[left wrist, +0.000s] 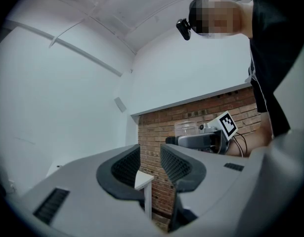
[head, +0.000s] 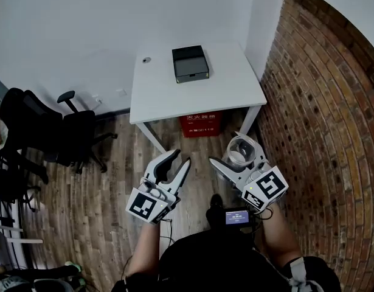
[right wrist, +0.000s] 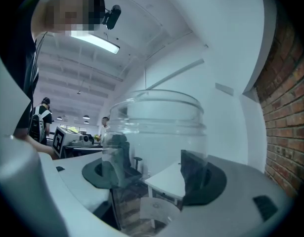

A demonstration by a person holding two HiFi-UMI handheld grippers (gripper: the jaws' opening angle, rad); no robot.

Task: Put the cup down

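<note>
Clear cup [right wrist: 159, 132] between right gripper [right wrist: 156, 179] fingers [right wrist: 215, 181], upright

The white left tongs [head: 181, 158] and right tongs [head: 233, 152] carry dark ribbed pads [left wrist: 126, 167] and black-and-white marker cubes [head: 144, 205]; the shirt [head: 205, 263] is black.

Clear plastic cup [right wrist: 156, 117] between my right gripper [head: 237, 159] jaws; dark rectangular box [head: 190, 64] on white table [head: 162, 96] ahead; red crate [head: 200, 125] beneath.
</note>
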